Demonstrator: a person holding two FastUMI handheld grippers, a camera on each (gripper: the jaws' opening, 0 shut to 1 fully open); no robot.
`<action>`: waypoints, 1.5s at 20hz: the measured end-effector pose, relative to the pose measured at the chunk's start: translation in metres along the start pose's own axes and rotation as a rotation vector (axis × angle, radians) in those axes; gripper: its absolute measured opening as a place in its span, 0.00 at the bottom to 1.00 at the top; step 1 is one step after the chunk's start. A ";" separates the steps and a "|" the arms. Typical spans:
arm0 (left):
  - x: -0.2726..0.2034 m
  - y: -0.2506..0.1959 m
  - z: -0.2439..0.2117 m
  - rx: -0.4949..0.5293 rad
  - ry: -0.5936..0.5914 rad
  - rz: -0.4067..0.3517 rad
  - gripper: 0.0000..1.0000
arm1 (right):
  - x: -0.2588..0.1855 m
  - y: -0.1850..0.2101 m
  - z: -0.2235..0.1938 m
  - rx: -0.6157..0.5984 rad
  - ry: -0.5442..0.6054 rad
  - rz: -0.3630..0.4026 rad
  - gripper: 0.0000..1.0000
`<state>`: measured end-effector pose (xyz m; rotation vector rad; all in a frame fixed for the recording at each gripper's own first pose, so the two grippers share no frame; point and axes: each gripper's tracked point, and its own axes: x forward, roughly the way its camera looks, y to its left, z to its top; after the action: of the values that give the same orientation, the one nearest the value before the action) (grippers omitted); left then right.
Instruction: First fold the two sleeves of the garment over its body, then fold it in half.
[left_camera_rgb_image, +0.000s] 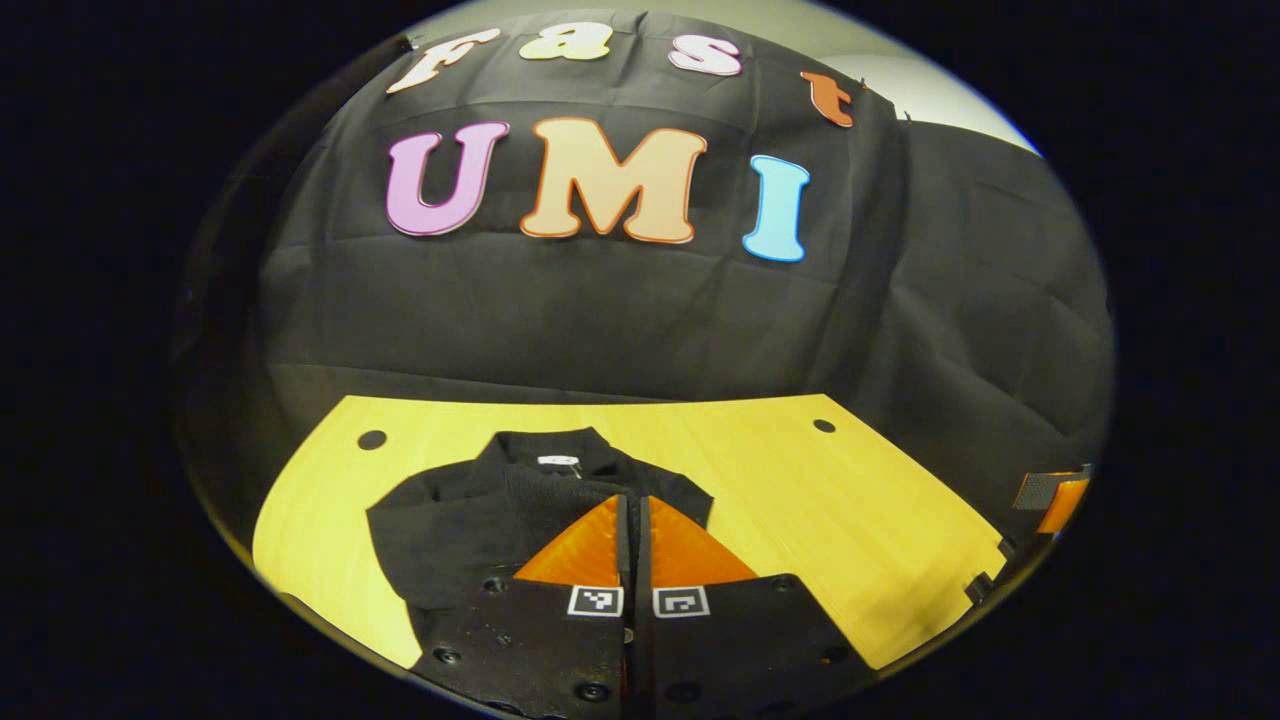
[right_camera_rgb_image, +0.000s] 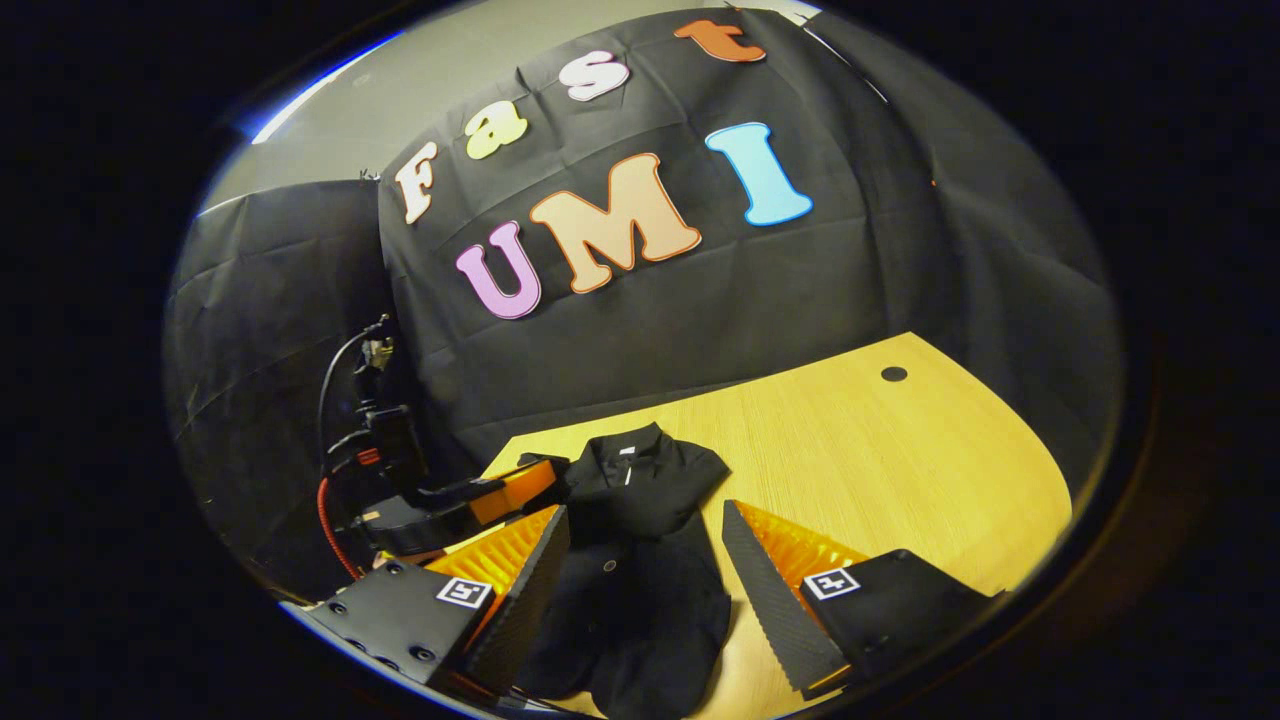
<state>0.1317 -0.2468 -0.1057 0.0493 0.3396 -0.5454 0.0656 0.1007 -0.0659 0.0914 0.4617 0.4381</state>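
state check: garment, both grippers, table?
garment: flat on the table, collar toward the booth wall, sleeves look folded in, not yet halved.
left gripper: shut, fingers together over the garment; whether they pinch cloth is unclear.
right gripper: open, fingers either side of the garment.
table: bare wood around the garment.

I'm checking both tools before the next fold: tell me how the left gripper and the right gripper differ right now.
The left gripper has its fingers closed together with barely a slit between them; the right gripper is spread wide open. The left gripper's tips sit over the black collared garment, and whether they pinch cloth cannot be told; the right gripper merely straddles it. Both point at the garment on the yellow wooden table.
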 end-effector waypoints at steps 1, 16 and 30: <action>0.005 -0.005 -0.005 0.002 0.010 -0.006 0.00 | -0.003 -0.002 -0.004 0.004 0.009 0.000 0.92; 0.100 -0.063 -0.054 0.019 0.114 -0.043 0.00 | -0.024 -0.039 -0.021 0.038 0.059 -0.036 0.97; 0.102 -0.078 -0.056 -0.057 0.109 -0.099 0.17 | -0.028 -0.044 -0.039 0.032 0.090 -0.048 0.97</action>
<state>0.1567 -0.3571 -0.1886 0.0069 0.4653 -0.6321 0.0428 0.0485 -0.0972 0.0917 0.5587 0.3887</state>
